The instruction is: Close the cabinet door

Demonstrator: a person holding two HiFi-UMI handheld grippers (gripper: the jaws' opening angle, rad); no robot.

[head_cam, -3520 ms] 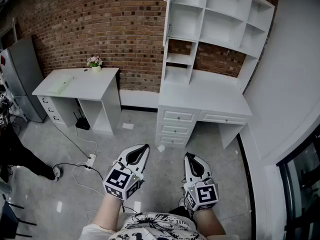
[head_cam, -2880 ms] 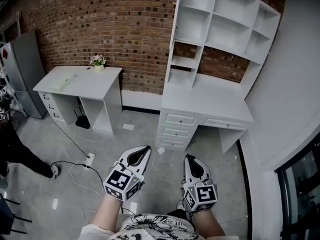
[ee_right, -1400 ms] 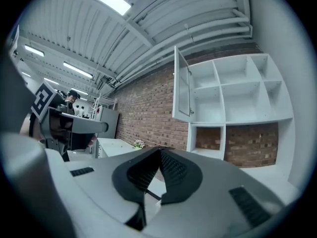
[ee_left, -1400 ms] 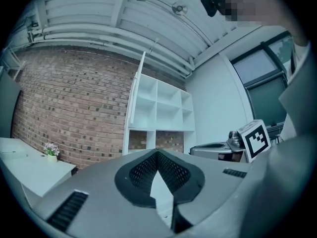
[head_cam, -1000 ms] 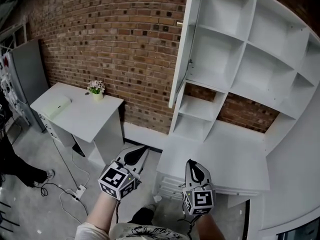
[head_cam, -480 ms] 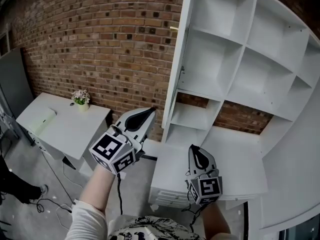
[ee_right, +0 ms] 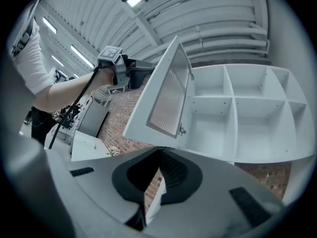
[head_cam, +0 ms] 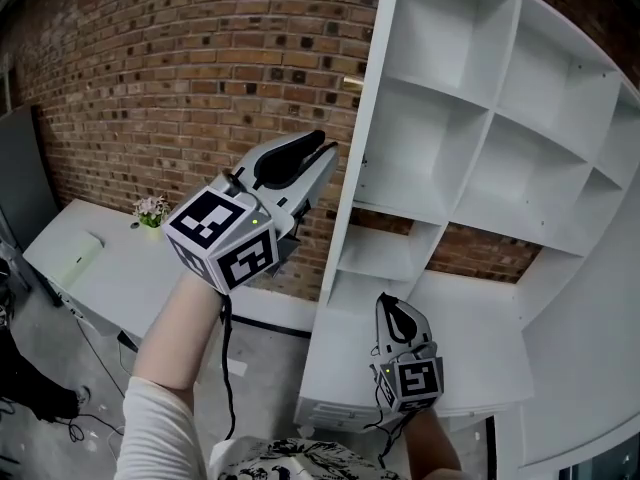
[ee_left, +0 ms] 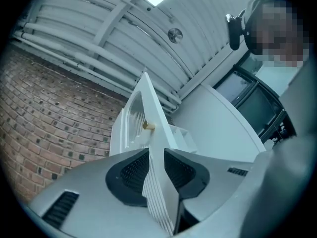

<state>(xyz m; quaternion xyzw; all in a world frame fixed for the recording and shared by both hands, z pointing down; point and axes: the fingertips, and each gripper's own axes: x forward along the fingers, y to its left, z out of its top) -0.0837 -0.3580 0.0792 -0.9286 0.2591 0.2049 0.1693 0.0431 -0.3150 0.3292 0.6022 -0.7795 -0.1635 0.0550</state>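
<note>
The white cabinet door [head_cam: 352,183] stands open, edge-on to me, at the left of the shelf unit [head_cam: 480,128]. My left gripper [head_cam: 322,150] is raised to the door's free edge. In the left gripper view the door [ee_left: 148,103], with its small brass knob [ee_left: 147,126], runs between the opening jaws of that gripper [ee_left: 156,158]; I see no pad pressing on it. The right gripper view shows the door [ee_right: 166,100] swung out, with the left gripper [ee_right: 131,71] at its outer edge. My right gripper [head_cam: 396,310] hangs low over the desk top, shut and empty [ee_right: 158,155].
A brick wall [head_cam: 180,78] lies behind. At the left stands a white side desk [head_cam: 90,268] with a small flower pot [head_cam: 150,210]. The desk top [head_cam: 470,333] under the shelves juts out below the right gripper. A grey cabinet [head_cam: 15,173] is at the far left.
My left gripper has risen and gone right to the door's edge, and its jaws have parted. The right gripper has stayed low over the desk. The cabinet has come closer.
</note>
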